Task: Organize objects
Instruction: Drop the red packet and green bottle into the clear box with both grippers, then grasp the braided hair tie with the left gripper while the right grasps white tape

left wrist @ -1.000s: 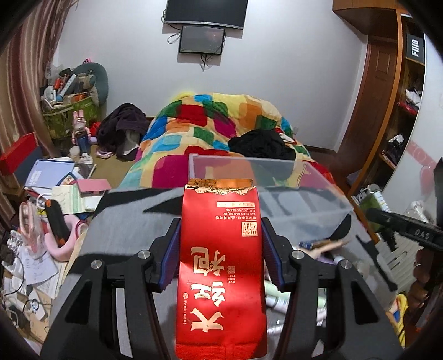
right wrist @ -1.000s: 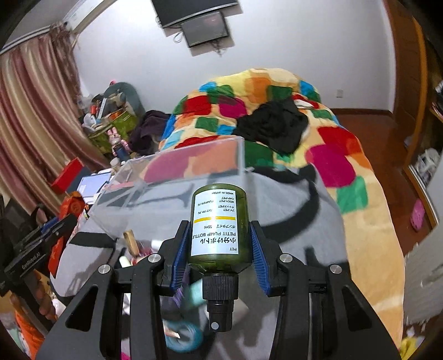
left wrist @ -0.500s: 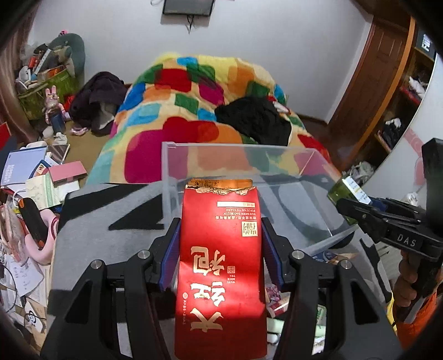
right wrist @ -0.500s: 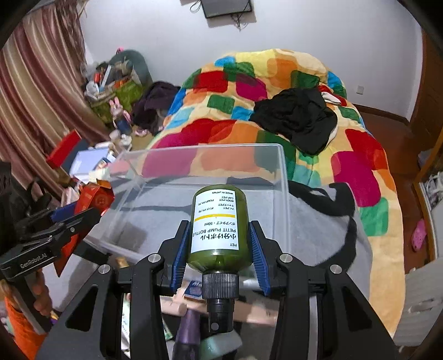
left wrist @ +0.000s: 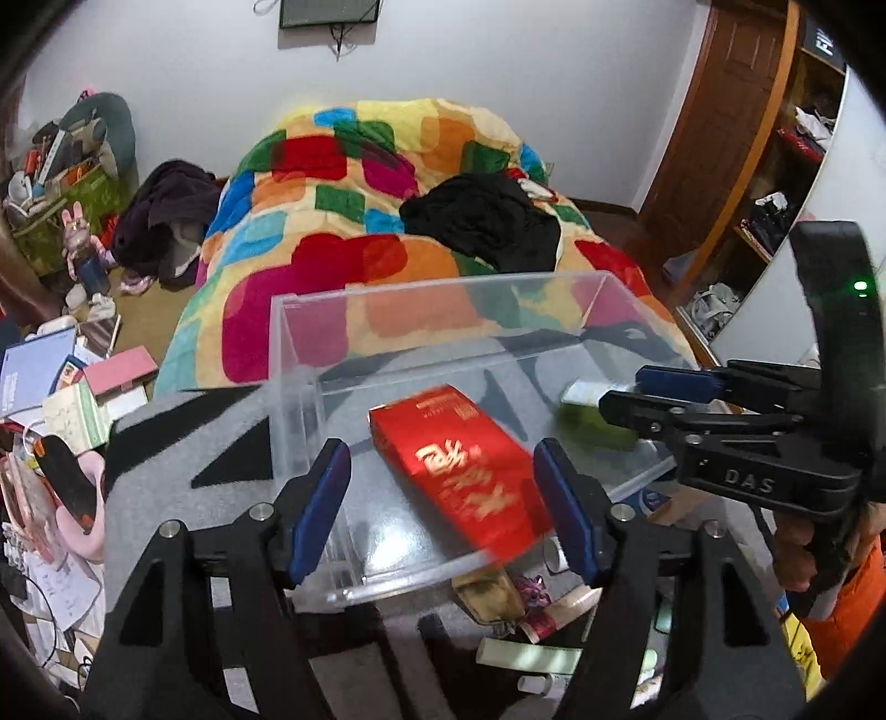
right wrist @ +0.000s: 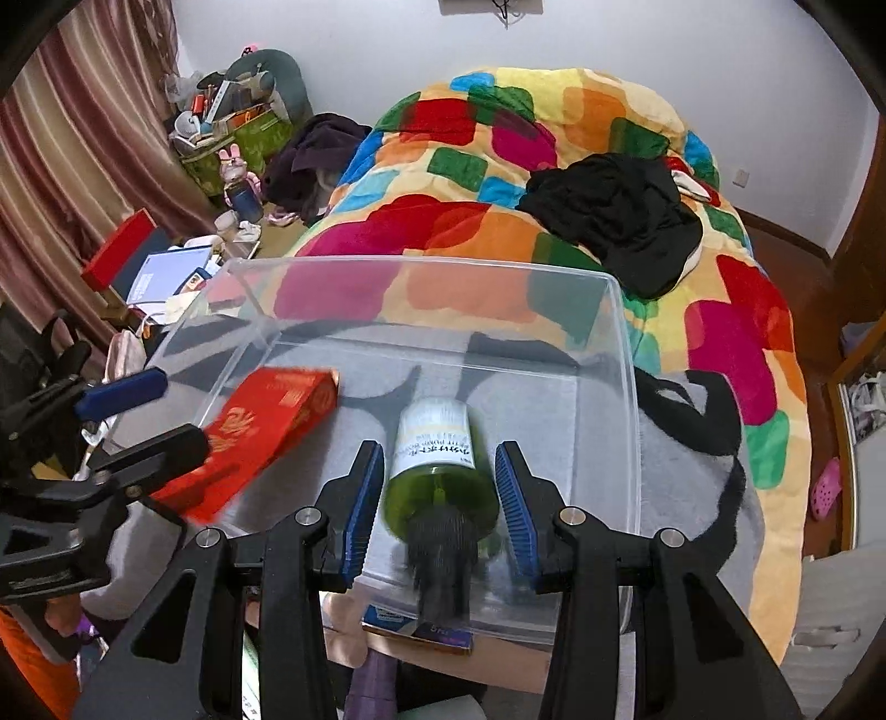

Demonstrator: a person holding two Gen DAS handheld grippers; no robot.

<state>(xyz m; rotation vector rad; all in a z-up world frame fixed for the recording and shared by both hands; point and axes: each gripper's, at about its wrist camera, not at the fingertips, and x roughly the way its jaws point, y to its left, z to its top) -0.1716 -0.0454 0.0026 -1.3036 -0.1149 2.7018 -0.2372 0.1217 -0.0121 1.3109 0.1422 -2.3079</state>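
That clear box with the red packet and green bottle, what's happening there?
A person holds a two-finger tool in each hand and is sorting clutter into the clear plastic box on the bed. The left tool is open, with the red packet blurred inside the box. The right tool is open too, and the green pump bottle sits loose between its fingers, over the box floor.

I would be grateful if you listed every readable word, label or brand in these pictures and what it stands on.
"DAS": on the right gripper, seen from the left wrist camera.
"FI...": white letters, cut off, on a dark box on the shelf.
Gold characters on the red packet: blurred, unreadable.
White label on the green bottle: too blurred to read.
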